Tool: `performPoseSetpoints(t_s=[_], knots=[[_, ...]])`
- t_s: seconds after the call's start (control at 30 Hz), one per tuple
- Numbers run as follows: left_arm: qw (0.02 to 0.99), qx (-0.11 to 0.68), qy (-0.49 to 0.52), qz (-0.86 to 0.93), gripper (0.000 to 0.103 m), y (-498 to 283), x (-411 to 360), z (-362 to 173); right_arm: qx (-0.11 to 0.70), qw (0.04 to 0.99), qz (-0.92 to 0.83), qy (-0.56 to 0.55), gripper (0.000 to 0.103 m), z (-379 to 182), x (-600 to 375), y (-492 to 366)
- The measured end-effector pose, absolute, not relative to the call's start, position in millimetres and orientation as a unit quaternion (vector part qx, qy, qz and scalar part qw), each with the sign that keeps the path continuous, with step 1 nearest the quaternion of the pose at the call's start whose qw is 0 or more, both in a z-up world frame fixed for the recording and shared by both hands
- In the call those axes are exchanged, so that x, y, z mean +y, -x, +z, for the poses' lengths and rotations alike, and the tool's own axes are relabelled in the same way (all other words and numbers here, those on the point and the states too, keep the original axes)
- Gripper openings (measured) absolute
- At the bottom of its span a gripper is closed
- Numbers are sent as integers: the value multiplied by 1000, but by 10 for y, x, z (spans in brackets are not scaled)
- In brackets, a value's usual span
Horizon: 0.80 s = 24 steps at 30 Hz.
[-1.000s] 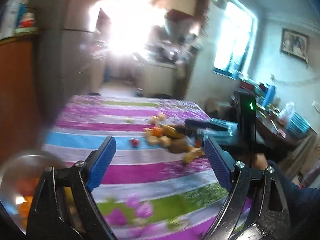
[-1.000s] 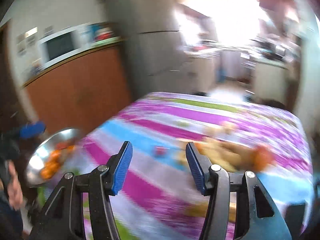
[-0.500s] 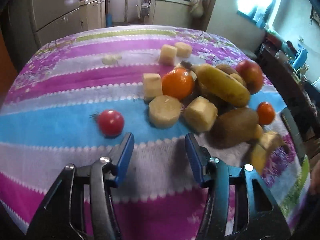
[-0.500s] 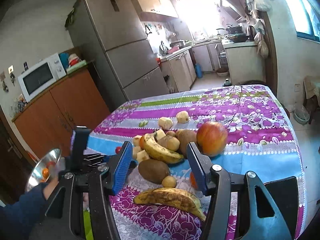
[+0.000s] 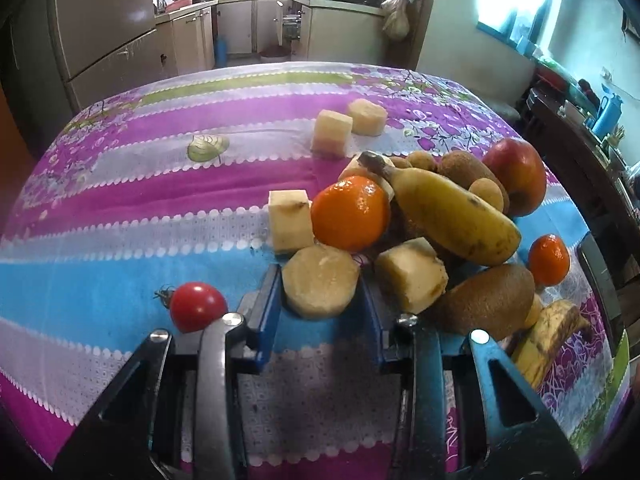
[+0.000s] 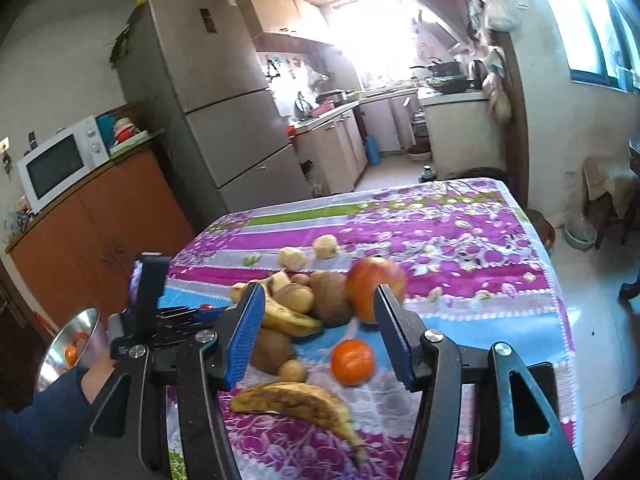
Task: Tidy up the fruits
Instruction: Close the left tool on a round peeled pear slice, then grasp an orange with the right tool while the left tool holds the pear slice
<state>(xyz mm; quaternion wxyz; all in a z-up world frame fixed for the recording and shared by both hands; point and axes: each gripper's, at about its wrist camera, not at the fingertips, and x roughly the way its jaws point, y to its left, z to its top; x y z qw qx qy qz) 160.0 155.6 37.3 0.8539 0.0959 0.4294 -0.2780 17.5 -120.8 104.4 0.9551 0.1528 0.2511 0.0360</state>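
A lived-in home kitchen — tall refrigerator [image 6: 208, 120] at ten o'clock, microwave [image 6: 60, 164] on a wooden cabinet [image 6: 100, 232] at nine, counters with pans [image 6: 444, 76] at twelve — beyond a cloth-covered table [image 6: 440, 232].

I see a printed cloth [image 5: 120, 216] over the counter, matt with a dotted weave. The orange [image 5: 350, 213] and cherry tomato [image 5: 197, 306] shine glossy; the kiwi [image 5: 486, 303] looks rough and dull. My left tool's pads [image 5: 269, 312] are ribbed blue plastic, and the bowl [image 6: 64, 350] is polished metal.

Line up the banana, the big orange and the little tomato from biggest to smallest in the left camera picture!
1. Banana
2. Orange
3. Tomato, smallest even though it sits closest to the camera.
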Motion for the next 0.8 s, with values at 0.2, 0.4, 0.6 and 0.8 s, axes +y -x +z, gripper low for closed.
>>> performPoseSetpoints(t_s=[0.2, 0.4, 0.6, 0.8], knots=[[860, 413, -59, -293, 37, -1395, 1718, 473, 324, 936, 4, -140, 60, 802, -1350, -348], [852, 423, -39, -305, 37, -1416, 1721, 409, 380, 915, 28, -130, 59, 510, -1150, -590], [850, 428, -33, -305, 37, -1437, 1711, 374, 409, 906, 22, -108, 59, 325, -1048, -713], [848, 432, -31, -307, 37, -1443, 1727, 353, 428, 900, 9, -82, 46, 181, -954, -803]])
